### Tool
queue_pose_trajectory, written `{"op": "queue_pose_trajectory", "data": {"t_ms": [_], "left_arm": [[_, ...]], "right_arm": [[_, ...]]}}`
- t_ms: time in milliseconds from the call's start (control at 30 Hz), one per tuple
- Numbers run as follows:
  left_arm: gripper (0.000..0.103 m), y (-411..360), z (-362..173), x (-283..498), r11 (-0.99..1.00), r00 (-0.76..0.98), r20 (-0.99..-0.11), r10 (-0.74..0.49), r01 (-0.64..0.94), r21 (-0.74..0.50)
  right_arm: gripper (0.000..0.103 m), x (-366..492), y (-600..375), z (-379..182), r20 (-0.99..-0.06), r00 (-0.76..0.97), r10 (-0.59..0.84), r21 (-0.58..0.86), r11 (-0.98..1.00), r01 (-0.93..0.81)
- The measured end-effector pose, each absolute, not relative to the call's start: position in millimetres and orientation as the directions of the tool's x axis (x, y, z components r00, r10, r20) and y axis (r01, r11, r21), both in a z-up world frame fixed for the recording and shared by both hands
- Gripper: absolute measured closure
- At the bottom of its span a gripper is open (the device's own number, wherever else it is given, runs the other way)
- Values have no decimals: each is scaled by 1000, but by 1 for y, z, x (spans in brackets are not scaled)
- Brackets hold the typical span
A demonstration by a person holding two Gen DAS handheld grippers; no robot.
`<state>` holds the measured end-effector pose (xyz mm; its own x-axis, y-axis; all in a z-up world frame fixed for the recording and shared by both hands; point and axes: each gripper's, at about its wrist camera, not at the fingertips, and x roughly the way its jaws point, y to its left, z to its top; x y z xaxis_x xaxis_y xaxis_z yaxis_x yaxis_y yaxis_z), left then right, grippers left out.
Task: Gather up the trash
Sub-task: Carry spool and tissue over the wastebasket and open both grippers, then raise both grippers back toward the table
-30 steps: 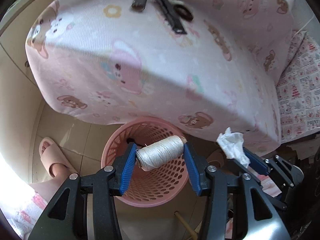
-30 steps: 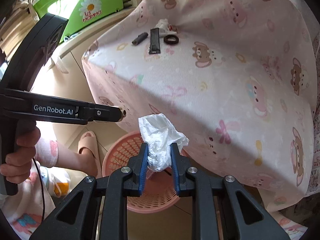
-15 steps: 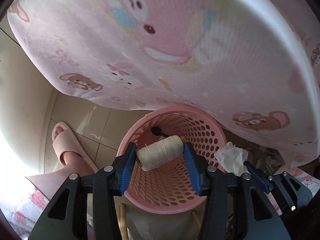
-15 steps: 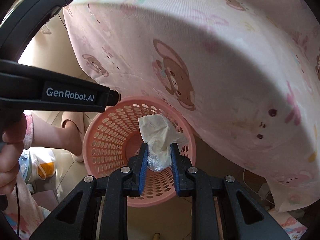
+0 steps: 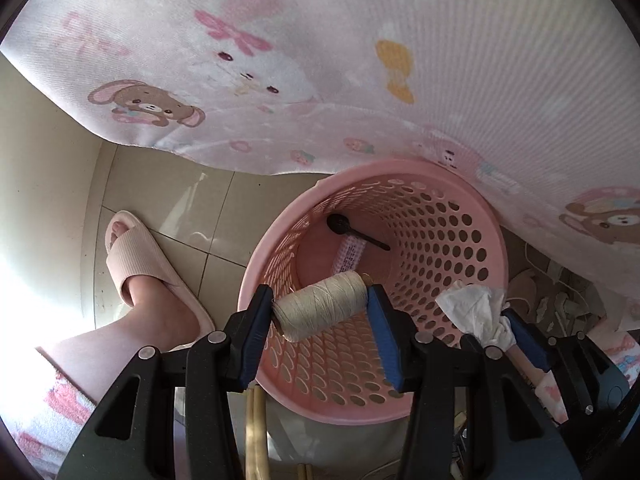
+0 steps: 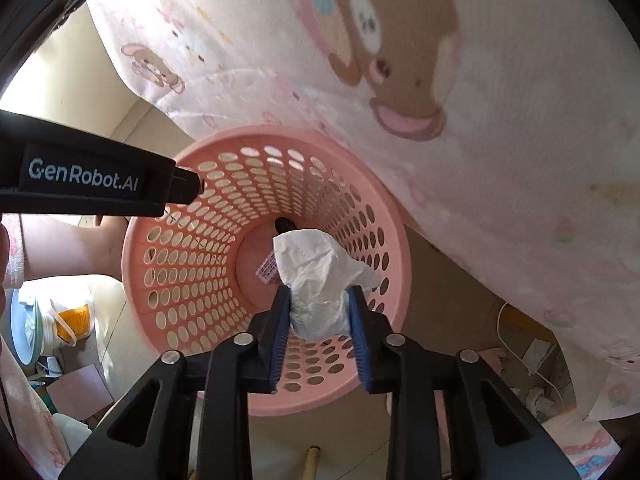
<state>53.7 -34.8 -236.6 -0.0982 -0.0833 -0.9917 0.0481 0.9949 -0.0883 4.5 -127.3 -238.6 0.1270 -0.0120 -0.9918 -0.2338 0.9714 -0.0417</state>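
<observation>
A pink perforated basket (image 5: pixel 460 240) stands on the floor under a pink cartoon-print cloth (image 5: pixel 320 60). My left gripper (image 5: pixel 320 296) points down over the basket's mouth, shut on a cream spool of thread (image 5: pixel 320 310). My right gripper (image 6: pixel 320 292) hangs over the same basket (image 6: pixel 180 280); its jaws are opening with a crumpled white tissue (image 6: pixel 312 268) still caught between the pads. That tissue (image 5: pixel 476 312) also shows at the right of the left wrist view. On the basket's bottom lie a black spoon (image 5: pixel 352 232) and a pink wrapper (image 5: pixel 350 256).
The cloth overhangs the basket's far rim. A person's foot in a pink slipper (image 5: pixel 136 256) stands on the tiled floor left of the basket. The left gripper's black body (image 6: pixel 100 180) crosses the basket's left rim. Clutter (image 6: pixel 72 320) lies at lower left, cables (image 6: pixel 532 360) at right.
Both grippers have sunk from above the cloth-covered top to just over the basket's mouth. The things on top have left the view. The right jaws have widened a little around the tissue.
</observation>
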Motion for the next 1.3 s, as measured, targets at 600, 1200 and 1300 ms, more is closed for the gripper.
{"op": "queue_pose_trajectory", "data": {"t_ms": [600, 1200, 1300], "left_arm": [[39, -39, -227, 53, 993, -84, -991, -102, 49, -106], [23, -25, -128, 56, 994, 185, -980, -71, 92, -54], [23, -22, -114, 54, 995, 225, -972, -68, 88, -50]], "right_arm": [[39, 2, -139, -224, -981, 194, -10, -48, 980, -191], [32, -18, -160, -112, -878, 475, 54, 16, 996, -84], [31, -22, -159, -96, -856, 515, 53, 15, 997, -78]]}}
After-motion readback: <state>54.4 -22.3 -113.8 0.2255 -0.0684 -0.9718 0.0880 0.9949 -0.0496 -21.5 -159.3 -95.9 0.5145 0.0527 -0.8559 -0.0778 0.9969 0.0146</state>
